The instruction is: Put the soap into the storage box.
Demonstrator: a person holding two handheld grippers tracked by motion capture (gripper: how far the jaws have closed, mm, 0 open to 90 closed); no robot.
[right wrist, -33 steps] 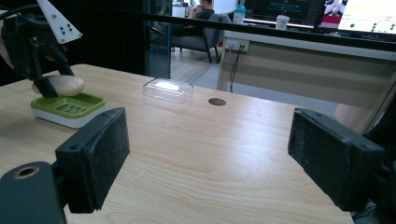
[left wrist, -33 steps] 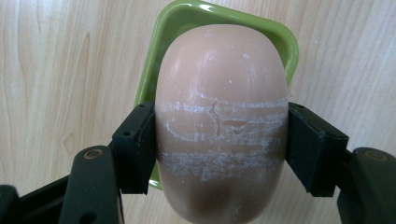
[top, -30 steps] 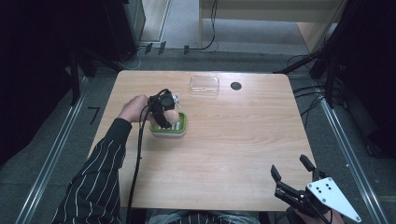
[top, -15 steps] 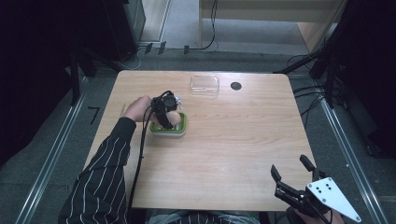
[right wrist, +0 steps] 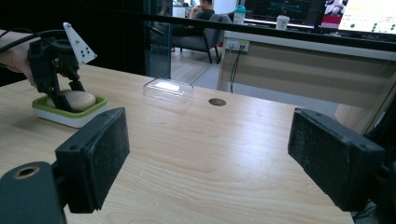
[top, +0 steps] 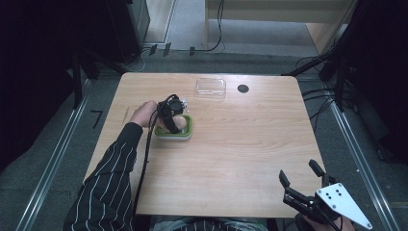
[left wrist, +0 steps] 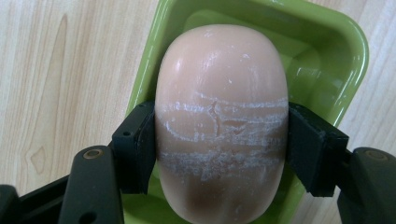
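Observation:
A pale peach oval soap bar (left wrist: 219,84) lies in a lime-green dish (left wrist: 345,56) on the wooden table. My left gripper (left wrist: 219,140) points down into the dish, and its two black jaws press against the soap's sides, so it is shut on the soap. In the high view the left gripper (top: 173,120) stands over the dish (top: 188,133) left of the table's middle. My right gripper (top: 300,175) hangs open with nothing between its jaws at the table's near right corner. The right gripper view shows its jaws wide apart, with the dish (right wrist: 70,116) and soap (right wrist: 81,99) far off.
A clear plastic lid or box (top: 210,87) lies near the table's far edge, with a small black round disc (top: 243,88) beside it. The table (top: 250,144) has bare wood between the two grippers. Dark racks and cables surround it.
The left gripper has shifted only slightly at the dish, staying on the soap. The right gripper has not moved.

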